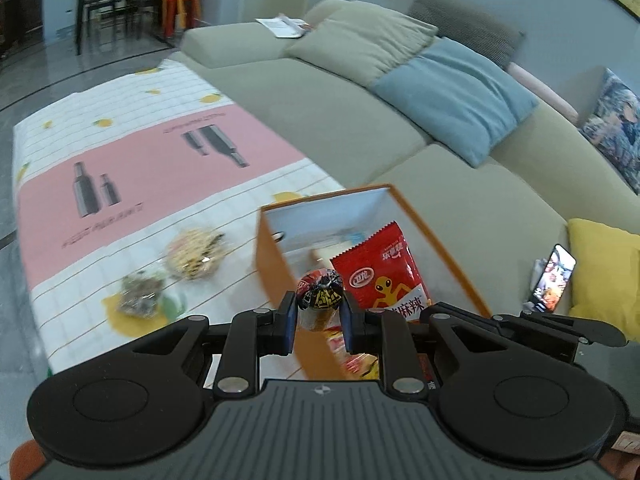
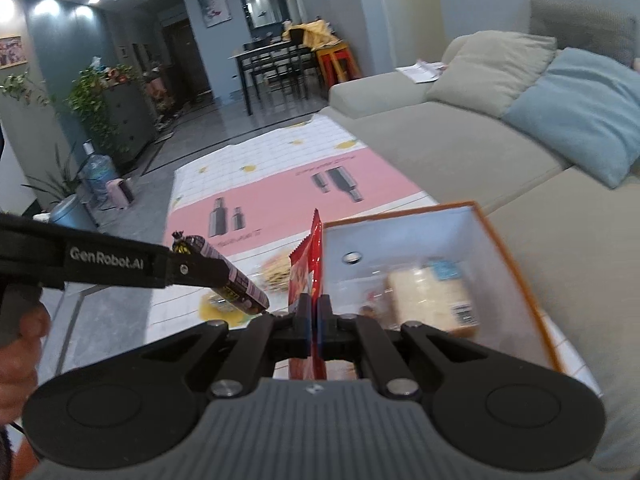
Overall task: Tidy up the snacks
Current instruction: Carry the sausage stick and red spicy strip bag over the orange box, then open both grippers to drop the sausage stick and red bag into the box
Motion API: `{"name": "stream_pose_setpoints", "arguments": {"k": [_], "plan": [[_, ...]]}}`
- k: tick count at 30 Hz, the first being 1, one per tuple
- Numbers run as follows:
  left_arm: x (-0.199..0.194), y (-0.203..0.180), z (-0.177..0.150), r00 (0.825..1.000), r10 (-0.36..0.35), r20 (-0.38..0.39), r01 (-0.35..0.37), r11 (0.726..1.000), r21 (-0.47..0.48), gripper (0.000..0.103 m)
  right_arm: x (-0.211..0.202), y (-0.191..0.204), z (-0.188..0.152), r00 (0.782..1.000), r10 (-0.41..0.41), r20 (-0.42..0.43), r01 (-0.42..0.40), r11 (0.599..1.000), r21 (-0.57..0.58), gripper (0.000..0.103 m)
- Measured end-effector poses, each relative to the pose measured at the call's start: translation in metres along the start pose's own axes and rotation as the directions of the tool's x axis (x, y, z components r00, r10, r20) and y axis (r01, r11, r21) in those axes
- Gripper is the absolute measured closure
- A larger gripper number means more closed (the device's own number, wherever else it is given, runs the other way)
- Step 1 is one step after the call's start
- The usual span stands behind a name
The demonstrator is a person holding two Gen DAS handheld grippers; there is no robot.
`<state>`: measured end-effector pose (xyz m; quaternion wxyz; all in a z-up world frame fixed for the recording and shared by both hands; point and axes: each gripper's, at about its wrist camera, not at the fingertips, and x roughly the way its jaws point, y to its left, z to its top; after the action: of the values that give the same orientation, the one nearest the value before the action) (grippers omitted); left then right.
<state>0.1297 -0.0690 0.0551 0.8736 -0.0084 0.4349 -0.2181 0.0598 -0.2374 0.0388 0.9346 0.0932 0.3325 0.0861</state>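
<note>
My left gripper (image 1: 319, 310) is shut on a sausage stick in a dark red, black and yellow wrapper (image 1: 320, 294), held just left of the orange box (image 1: 276, 272). It also shows in the right wrist view (image 2: 236, 278). My right gripper (image 2: 316, 316) is shut on a red snack packet (image 2: 310, 256) with a yellow figure (image 1: 384, 276), held upright over the box's left wall. The box (image 2: 516, 264) has a white inside and holds a wrapped pale snack block (image 2: 432, 296). Two clear-wrapped snacks (image 1: 194, 254) (image 1: 138, 296) lie on the table to the left.
The table wears a white and pink cloth (image 1: 140, 168) with bottle prints. A green-grey sofa (image 1: 328, 120) with cushions runs along the right. A phone (image 1: 552, 278) leans against a yellow cushion (image 1: 604, 276). A dining table and chairs (image 2: 276, 64) stand far back.
</note>
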Motion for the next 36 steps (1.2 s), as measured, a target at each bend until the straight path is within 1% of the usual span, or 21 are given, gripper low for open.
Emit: {"name": "stream_pose_setpoints", "arguments": {"k": [6,10,15,17,20,26,29,31,36], "plan": [[0.033,-0.022,0.027,0.999,-0.013,-0.034,0.015,0.999,0.044,0.079,0.012,-0.037,0.008,0.996,-0.092,-0.020,0.091,0.995,-0.047,0.103],[0.059,-0.028,0.037,0.997,-0.011,-0.077,0.015,0.998,0.054,0.078,0.033,-0.053,0.014,0.987,-0.154,-0.039,0.149,0.983,-0.106,0.103],[0.091,-0.023,0.045,0.990,0.030,-0.138,-0.023,0.998,0.056,0.078,0.065,-0.063,0.023,0.968,-0.248,-0.035,0.233,0.944,-0.232,0.103],[0.103,-0.019,0.048,0.986,0.049,-0.162,-0.040,0.997,0.059,0.078,0.081,-0.064,0.025,0.958,-0.284,-0.032,0.264,0.921,-0.286,0.103],[0.118,-0.016,0.051,0.979,0.082,-0.189,-0.069,0.995,0.076,0.078,0.105,-0.064,0.024,0.939,-0.342,-0.037,0.304,0.876,-0.376,0.103],[0.136,-0.009,0.055,0.969,0.105,-0.222,-0.087,0.992,0.090,0.078,0.147,-0.073,0.019,0.907,-0.417,-0.058,0.339,0.807,-0.483,0.103],[0.142,-0.008,0.056,0.966,0.110,-0.234,-0.090,0.991,0.095,0.078,0.163,-0.075,0.017,0.894,-0.440,-0.087,0.339,0.790,-0.510,0.103],[0.146,-0.007,0.056,0.964,0.113,-0.240,-0.091,0.991,0.101,0.078,0.173,-0.076,0.015,0.887,-0.449,-0.110,0.333,0.786,-0.520,0.103],[0.154,-0.006,0.056,0.960,0.117,-0.253,-0.091,0.990,0.112,0.078,0.190,-0.084,0.008,0.883,-0.436,-0.176,0.296,0.806,-0.513,0.103]]}}
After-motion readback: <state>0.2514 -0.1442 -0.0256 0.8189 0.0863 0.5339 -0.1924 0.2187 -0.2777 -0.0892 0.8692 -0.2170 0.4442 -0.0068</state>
